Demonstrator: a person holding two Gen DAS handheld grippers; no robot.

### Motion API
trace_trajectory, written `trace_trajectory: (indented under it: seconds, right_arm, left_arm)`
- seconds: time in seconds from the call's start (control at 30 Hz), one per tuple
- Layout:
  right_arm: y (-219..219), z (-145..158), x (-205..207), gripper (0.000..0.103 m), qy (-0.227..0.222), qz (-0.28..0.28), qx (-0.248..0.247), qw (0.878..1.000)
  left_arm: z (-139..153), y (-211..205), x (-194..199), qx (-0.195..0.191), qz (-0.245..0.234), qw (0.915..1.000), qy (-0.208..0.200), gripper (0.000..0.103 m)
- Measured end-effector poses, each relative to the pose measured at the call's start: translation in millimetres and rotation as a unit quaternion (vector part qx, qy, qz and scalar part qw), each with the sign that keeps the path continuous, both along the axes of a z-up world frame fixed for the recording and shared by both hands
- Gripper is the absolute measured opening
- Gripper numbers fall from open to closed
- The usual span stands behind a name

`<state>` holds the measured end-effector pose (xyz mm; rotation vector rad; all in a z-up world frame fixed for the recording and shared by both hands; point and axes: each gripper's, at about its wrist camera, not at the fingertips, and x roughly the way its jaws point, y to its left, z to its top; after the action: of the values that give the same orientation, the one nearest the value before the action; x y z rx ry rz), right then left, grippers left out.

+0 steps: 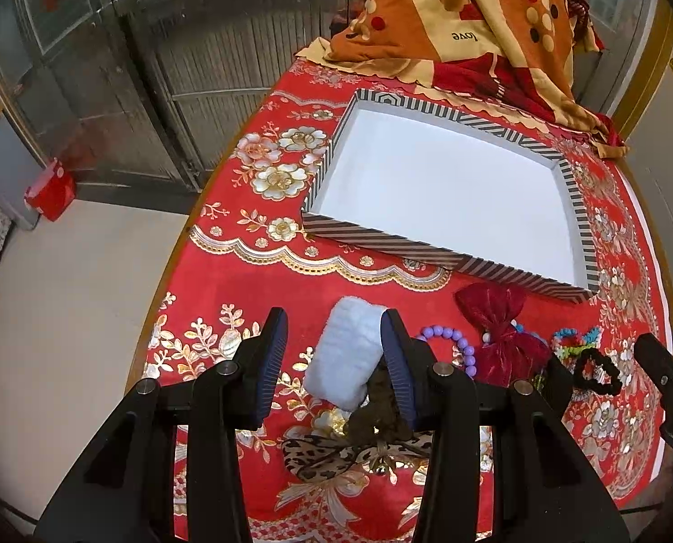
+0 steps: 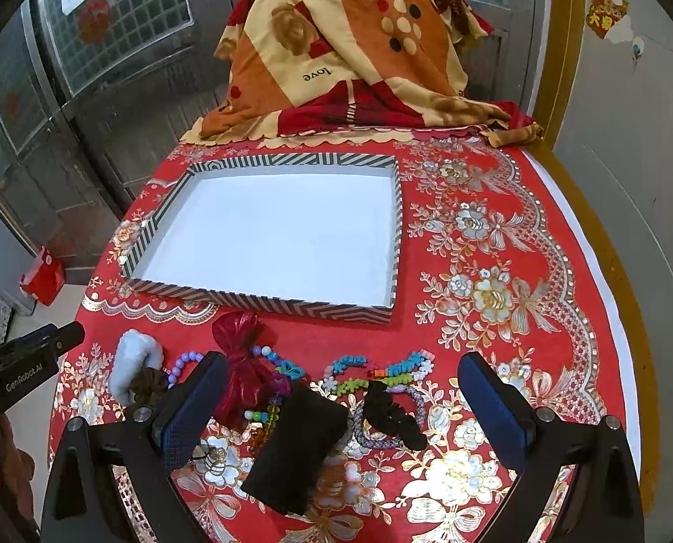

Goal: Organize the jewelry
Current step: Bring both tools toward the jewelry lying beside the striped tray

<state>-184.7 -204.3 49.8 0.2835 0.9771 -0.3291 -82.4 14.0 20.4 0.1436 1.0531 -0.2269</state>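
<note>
Left gripper (image 1: 334, 357), fingers parted, straddles a white fluffy scrunchie (image 1: 347, 357) without pressing it. Right gripper (image 2: 343, 400), fingers wide, holds nothing above the jewelry heap: a black velvet pouch (image 2: 298, 448) partly hides tangled beads. The striped shallow cardboard tray (image 2: 264, 301) sits mid-table.

Even indoor light, glare on the gold-patterned tablecloth (image 2: 485, 298), sharp centre, strong fisheye bending and dark corners

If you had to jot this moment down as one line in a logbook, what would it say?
striped tray: nothing inside | left gripper: open, over white fluffy scrunchie | right gripper: open, over black pouch | bracelets: on the cloth, unsorted
</note>
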Motion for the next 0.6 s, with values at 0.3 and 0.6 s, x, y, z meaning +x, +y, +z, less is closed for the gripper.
trace_trajectory:
  seconds: [0.3, 0.6]
  right_arm:
    - [-5.2, -4.4, 1.1, 0.101, 0.01, -0.006, -0.002, 1.0]
    - [-6.8, -6.5, 0.6, 0.101, 0.017, -0.009, -0.004, 1.0]
  left_arm:
    - [-2.4, 2.7, 0.7, 0.0, -0.002, 1.0, 0.007, 0.042]
    - [-5.8, -3.5, -0.9, -0.003, -0.005, 0.9999, 0.015, 0.042]
